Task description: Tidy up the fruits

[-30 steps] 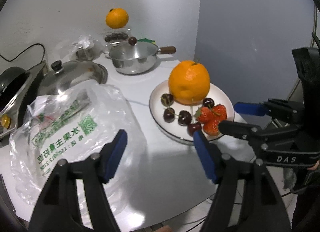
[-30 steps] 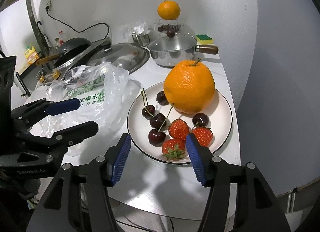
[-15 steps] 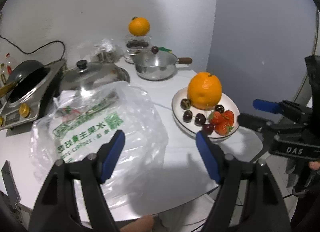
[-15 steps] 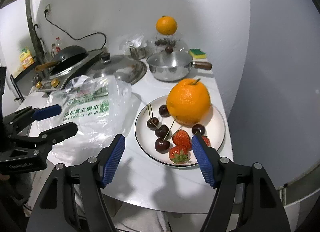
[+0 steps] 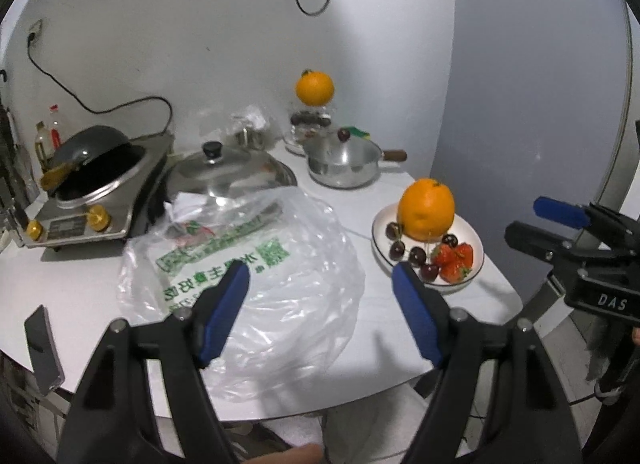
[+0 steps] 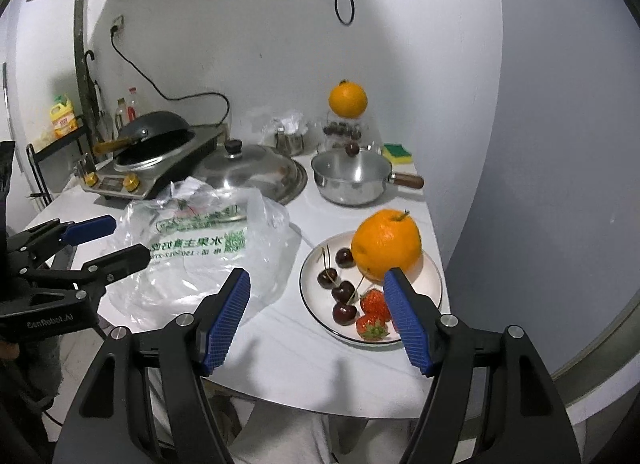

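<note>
A white plate (image 5: 478,260) (image 6: 434,276) at the table's right side holds a large orange (image 5: 427,209) (image 6: 386,245), several dark cherries (image 5: 417,254) (image 6: 343,291) and strawberries (image 5: 456,258) (image 6: 374,302). A crumpled clear plastic bag (image 5: 264,264) (image 6: 208,248) with green print lies left of the plate. My left gripper (image 5: 320,304) is open and empty, held back over the bag's near side. My right gripper (image 6: 316,312) is open and empty, held back before the plate. Each gripper shows in the other's view: the right one (image 5: 552,220), the left one (image 6: 108,240).
A steel saucepan (image 5: 344,168) (image 6: 352,178), a pot lid (image 5: 232,172) (image 6: 252,172) and a wok on a cooker (image 5: 96,172) (image 6: 152,152) stand behind. A second orange (image 5: 315,88) (image 6: 347,99) sits on a glass jar. A phone (image 5: 42,348) lies at the table's left edge.
Both grippers have pulled back and up from the table, still open and empty. The fruit plate and bag look smaller and have not moved.
</note>
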`<action>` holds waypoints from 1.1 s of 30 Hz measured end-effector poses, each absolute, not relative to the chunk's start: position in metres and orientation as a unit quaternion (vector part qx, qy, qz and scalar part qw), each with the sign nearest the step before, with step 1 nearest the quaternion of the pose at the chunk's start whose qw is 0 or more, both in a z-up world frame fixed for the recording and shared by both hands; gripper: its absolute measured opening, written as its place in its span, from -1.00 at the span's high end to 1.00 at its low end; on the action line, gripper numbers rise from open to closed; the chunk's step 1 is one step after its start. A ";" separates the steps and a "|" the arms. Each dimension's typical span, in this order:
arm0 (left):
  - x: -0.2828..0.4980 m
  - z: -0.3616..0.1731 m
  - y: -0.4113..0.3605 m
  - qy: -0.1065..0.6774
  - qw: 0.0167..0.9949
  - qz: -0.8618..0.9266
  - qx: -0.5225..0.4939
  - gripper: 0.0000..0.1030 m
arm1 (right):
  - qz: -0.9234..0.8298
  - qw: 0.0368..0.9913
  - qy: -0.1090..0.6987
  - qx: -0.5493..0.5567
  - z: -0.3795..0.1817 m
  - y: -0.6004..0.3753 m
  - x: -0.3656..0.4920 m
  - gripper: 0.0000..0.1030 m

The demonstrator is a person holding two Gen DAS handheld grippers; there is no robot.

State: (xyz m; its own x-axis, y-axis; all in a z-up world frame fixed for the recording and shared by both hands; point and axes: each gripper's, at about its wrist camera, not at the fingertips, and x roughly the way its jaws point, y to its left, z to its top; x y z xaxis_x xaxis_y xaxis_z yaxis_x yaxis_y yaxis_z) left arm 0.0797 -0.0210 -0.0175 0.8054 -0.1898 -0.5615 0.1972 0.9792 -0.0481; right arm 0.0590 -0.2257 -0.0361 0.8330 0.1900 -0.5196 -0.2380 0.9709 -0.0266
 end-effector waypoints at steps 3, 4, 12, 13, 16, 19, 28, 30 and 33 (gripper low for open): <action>0.067 -0.009 -0.010 0.272 0.958 -0.096 -0.002 -0.82 | 0.114 0.960 0.253 -0.045 -0.028 -0.221 0.049 -0.41; 0.062 -0.005 -0.006 0.264 0.960 -0.091 -0.003 -0.85 | 0.112 0.962 0.247 -0.044 -0.025 -0.219 0.045 -0.41; 0.042 0.016 0.007 0.231 0.970 -0.080 -0.004 -0.98 | 0.104 0.971 0.210 -0.040 -0.005 -0.211 0.025 -0.41; 0.041 0.018 0.008 0.228 0.970 -0.080 -0.005 -0.98 | 0.103 0.972 0.207 -0.039 -0.003 -0.212 0.024 -0.41; 0.036 0.025 0.013 0.220 0.972 -0.078 -0.010 -0.98 | 0.106 0.973 0.200 -0.035 0.003 -0.211 0.020 -0.58; 0.034 0.029 0.016 0.215 0.974 -0.073 -0.012 -0.98 | 0.106 0.975 0.194 -0.034 0.006 -0.211 0.016 -0.64; 0.032 0.032 0.015 0.211 0.975 -0.071 -0.013 -0.98 | 0.105 0.976 0.189 -0.021 0.012 -0.217 0.017 -0.64; 0.034 0.032 0.014 0.211 0.975 -0.071 -0.015 -0.98 | 0.103 0.976 0.188 -0.018 0.013 -0.220 0.018 -0.64; 0.034 0.033 0.015 0.209 0.975 -0.073 -0.020 -0.98 | 0.102 0.976 0.190 -0.018 0.012 -0.222 0.020 -0.64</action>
